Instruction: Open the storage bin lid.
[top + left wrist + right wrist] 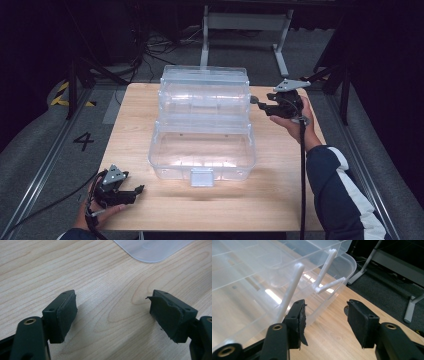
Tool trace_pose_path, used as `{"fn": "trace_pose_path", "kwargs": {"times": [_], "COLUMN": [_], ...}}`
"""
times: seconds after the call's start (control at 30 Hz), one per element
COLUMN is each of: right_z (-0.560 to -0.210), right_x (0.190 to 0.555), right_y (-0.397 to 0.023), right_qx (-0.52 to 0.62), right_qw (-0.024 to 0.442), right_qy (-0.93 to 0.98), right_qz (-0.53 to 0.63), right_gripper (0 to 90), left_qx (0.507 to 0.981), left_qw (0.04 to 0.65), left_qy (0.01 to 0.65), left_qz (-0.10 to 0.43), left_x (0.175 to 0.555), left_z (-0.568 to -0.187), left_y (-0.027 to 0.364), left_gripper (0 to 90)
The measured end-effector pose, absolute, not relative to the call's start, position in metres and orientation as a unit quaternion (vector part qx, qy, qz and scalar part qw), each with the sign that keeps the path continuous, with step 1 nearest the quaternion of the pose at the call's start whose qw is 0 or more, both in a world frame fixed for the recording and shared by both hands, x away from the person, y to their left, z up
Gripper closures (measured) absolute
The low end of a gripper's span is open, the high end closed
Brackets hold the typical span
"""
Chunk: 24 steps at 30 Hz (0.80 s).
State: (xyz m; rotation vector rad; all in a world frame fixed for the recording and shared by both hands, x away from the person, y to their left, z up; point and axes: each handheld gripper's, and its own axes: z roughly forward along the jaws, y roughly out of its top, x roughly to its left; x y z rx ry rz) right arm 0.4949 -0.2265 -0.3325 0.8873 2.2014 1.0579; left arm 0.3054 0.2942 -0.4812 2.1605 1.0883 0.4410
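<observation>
Both grippers black with brass-ringed screw holes, left gripper [112, 315] pads torn at edges, right gripper [325, 320] grey triangular plate, black cable, navy sleeve [345, 195] white stripe

In the left gripper view the top edge cuts off a translucent plastic corner [152, 250], so nothing tells what it belongs to. In the right gripper view the clear box [249, 285] runs off the left and top edges.
</observation>
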Motion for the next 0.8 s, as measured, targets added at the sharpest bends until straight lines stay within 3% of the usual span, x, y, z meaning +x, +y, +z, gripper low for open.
{"fn": "trace_pose_path", "kwargs": {"times": [0.8], "right_z": [-0.356], "right_x": [0.422], "right_y": [-0.255], "right_qx": [0.277], "right_qw": [0.285], "right_qy": [0.834], "right_qz": [0.382], "right_gripper": [37.3], "left_qx": [0.827], "left_qw": [0.335], "left_qy": [0.419], "left_qz": [0.167], "left_x": [0.305], "left_z": [-0.481], "left_y": [0.294], "left_gripper": [22.0]}}
